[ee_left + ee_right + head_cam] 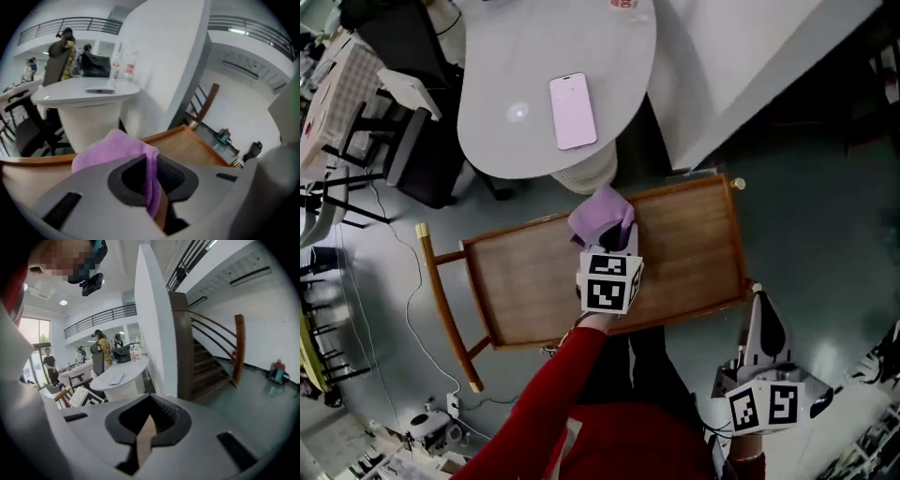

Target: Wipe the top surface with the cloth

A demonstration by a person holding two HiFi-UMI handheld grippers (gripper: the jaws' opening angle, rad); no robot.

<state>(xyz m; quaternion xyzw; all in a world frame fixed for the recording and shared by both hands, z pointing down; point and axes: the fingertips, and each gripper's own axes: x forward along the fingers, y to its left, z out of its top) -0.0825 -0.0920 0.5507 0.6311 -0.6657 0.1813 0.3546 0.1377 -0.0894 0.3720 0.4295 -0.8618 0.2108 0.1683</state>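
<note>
Grips a crumpled lilac cloth (598,216) (110,150) in the left gripper (616,236) (152,183), jaws clenched on a fold of it. Rests the cloth on the railed brown wooden top (525,281), by the far rail, about midway along. Holds the right gripper (761,314) (149,423) past the top's near right corner, jaws pressed together on nothing. Beyond the far rail, a white rounded table (497,141) bearing a flat pink phone (573,111).
</note>
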